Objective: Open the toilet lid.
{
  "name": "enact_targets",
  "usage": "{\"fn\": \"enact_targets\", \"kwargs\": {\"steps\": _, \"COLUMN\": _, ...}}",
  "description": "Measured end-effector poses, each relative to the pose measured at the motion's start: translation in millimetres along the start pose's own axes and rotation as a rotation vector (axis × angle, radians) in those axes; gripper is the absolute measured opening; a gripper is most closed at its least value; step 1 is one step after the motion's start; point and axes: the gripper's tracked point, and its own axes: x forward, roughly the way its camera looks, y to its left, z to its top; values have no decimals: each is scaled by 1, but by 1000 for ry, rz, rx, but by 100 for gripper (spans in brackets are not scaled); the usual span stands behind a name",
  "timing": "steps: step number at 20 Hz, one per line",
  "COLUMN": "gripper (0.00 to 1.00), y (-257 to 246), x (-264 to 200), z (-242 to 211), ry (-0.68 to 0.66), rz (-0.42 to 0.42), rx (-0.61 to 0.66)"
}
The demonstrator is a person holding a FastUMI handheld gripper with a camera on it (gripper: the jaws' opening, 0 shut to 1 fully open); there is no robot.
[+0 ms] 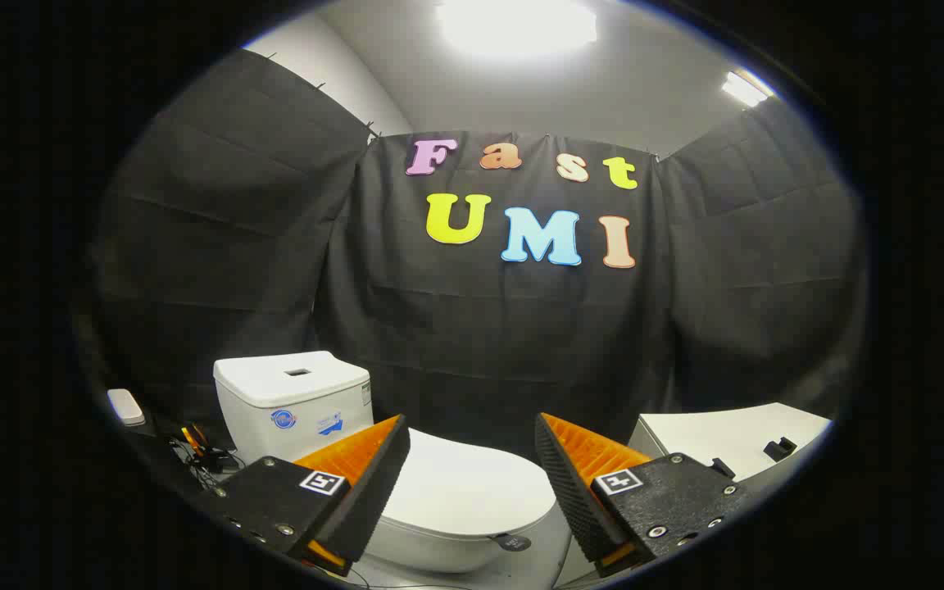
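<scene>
The gripper (472, 459) is spread wide, holding nothing; the closed toilet lid (464, 492) lies just ahead, between its fingers, tank (292, 401) beyond.

You have a pale grey floor (550, 549) under the gripper (472, 467), whose fingers stand wide apart over it, holding nothing. On that floor stands the white ceramic toilet (439, 524), its smooth white lid (464, 487) down. A low white box-shaped cabinet (726, 438) stands near its right side.
</scene>
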Motion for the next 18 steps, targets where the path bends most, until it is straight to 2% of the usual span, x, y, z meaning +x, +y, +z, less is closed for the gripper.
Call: {"fn": "enact_targets", "kwargs": {"steps": 18, "gripper": 95, "y": -4, "x": 2, "z": -5, "ry": 11, "rz": -11, "rx": 19}}
